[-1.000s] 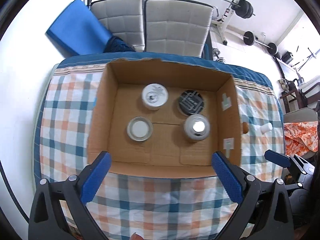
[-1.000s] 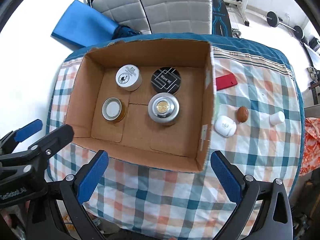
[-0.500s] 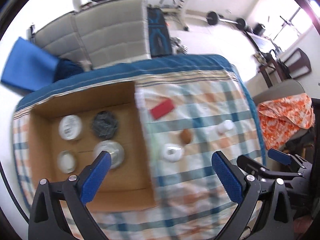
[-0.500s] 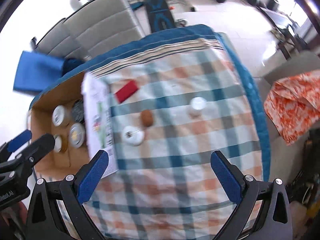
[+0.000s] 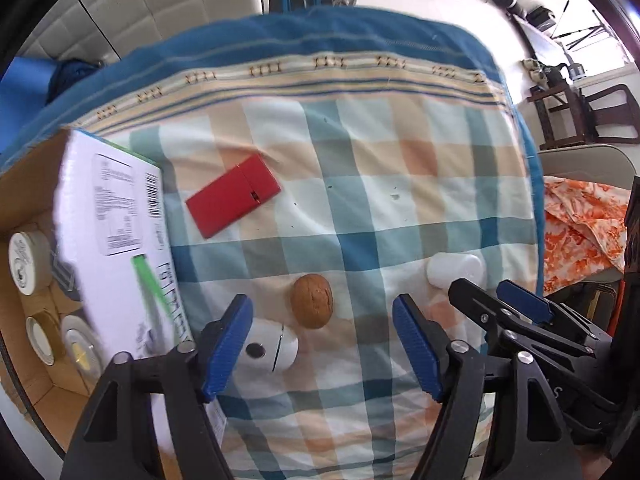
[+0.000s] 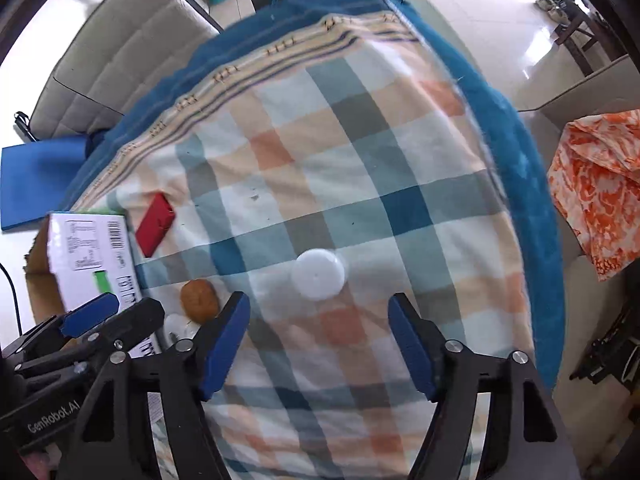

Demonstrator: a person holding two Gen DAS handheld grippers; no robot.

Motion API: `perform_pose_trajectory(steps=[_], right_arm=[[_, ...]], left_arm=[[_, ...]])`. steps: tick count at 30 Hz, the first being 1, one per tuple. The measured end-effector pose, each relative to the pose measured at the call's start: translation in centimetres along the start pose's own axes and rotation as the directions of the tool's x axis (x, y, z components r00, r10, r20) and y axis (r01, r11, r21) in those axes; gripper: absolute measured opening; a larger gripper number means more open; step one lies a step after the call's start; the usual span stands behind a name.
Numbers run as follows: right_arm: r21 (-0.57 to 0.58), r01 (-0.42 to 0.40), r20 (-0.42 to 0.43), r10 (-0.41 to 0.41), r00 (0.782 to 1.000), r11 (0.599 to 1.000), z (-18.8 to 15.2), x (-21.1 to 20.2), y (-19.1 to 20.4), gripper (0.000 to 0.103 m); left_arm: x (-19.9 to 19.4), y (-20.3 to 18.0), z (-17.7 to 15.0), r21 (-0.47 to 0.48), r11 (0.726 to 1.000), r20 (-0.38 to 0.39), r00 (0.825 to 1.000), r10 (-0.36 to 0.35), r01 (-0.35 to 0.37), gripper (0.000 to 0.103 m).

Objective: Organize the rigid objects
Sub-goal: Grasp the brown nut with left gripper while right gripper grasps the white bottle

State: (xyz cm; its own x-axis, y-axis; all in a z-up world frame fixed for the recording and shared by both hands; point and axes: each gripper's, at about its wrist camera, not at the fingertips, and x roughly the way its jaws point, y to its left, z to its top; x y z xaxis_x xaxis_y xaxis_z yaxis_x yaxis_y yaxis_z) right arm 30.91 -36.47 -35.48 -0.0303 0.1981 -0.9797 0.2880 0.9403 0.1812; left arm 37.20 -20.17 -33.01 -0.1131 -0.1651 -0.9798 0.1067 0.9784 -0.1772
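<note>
My left gripper (image 5: pixel 322 344) is open and empty, low over the checked tablecloth. A brown walnut-like object (image 5: pixel 312 299) lies just ahead between its fingers. A white earbud case (image 5: pixel 269 350) lies by its left finger. A red flat case (image 5: pixel 233 195) lies farther back. A white jar (image 5: pixel 456 270) sits to the right. My right gripper (image 6: pixel 318 342) is open and empty, just short of the white jar (image 6: pixel 318 274). The brown object (image 6: pixel 199 300) and red case (image 6: pixel 155 225) show at its left. The cardboard box (image 5: pixel 24 216) holds several round tins (image 5: pixel 25 258).
The box's white printed side (image 5: pixel 116 240) stands at the left of the loose objects. The table's blue edge (image 6: pixel 516 184) runs along the right, with an orange patterned cloth (image 6: pixel 600 188) on a chair beyond. A grey couch (image 6: pixel 120 60) stands behind.
Both grippers swung right from above the box and dropped closer to the loose objects on the cloth. The left now frames the brown object, the right frames the white jar.
</note>
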Motion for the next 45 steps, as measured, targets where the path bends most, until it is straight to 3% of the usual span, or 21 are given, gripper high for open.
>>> perform_pose_trajectory(steps=[4, 9, 12, 17, 24, 29, 35, 40, 45], right_arm=[[-0.002, -0.012, -0.034, 0.012, 0.999, 1.0, 0.8, 2.2, -0.4, 0.064], [-0.024, -0.023, -0.055, 0.022, 0.998, 0.999, 1.0, 3.5, -0.1, 0.054], [-0.024, -0.028, -0.063, 0.026, 0.998, 0.999, 0.9, 4.1, -0.2, 0.051], [-0.031, -0.007, -0.07, 0.005, 0.998, 0.999, 0.8, 5.0, -0.1, 0.035], [-0.047, 0.012, -0.053, -0.015, 0.999, 0.999, 0.2, 5.5, -0.3, 0.034], [-0.059, 0.011, -0.031, -0.013, 0.999, 0.998, -1.1, 4.0, 0.1, 0.034], [-0.096, 0.003, 0.023, -0.001, 1.0, 0.995, -3.0, 0.0, 1.1, 0.034], [-0.152, -0.016, 0.076, 0.027, 0.997, 0.988, -4.9, -4.5, 3.9, 0.034], [-0.231, -0.063, 0.111, 0.091, 0.99, 0.971, -8.1, -8.3, 9.0, 0.034]], left_arm=[[2.8, 0.0, 0.7, 0.001, 1.0, -0.057, 0.998, 0.019, -0.019, 0.056], [5.2, 0.1, 0.9, 0.011, 0.999, -0.105, 0.994, 0.044, -0.043, 0.051], [6.2, -0.1, 0.9, 0.022, 0.998, -0.119, 0.991, 0.066, -0.064, 0.042], [6.8, -0.6, 0.8, 0.043, 0.994, -0.118, 0.988, 0.102, -0.098, 0.029], [5.9, -0.8, -0.2, 0.03, 0.996, -0.094, 0.992, 0.089, -0.086, 0.029], [3.3, -0.7, -1.3, 0.017, 0.999, -0.057, 0.997, 0.048, -0.047, 0.029], [-2.4, -1.0, -3.3, 0.039, 0.999, 0.055, 0.998, 0.007, -0.009, 0.029], [-8.7, 0.5, -5.1, 0.056, 0.998, 0.161, 0.986, -0.035, 0.026, 0.029], [-13.6, 4.6, -6.2, 0.025, 0.999, 0.234, 0.971, -0.037, 0.032, 0.029]])
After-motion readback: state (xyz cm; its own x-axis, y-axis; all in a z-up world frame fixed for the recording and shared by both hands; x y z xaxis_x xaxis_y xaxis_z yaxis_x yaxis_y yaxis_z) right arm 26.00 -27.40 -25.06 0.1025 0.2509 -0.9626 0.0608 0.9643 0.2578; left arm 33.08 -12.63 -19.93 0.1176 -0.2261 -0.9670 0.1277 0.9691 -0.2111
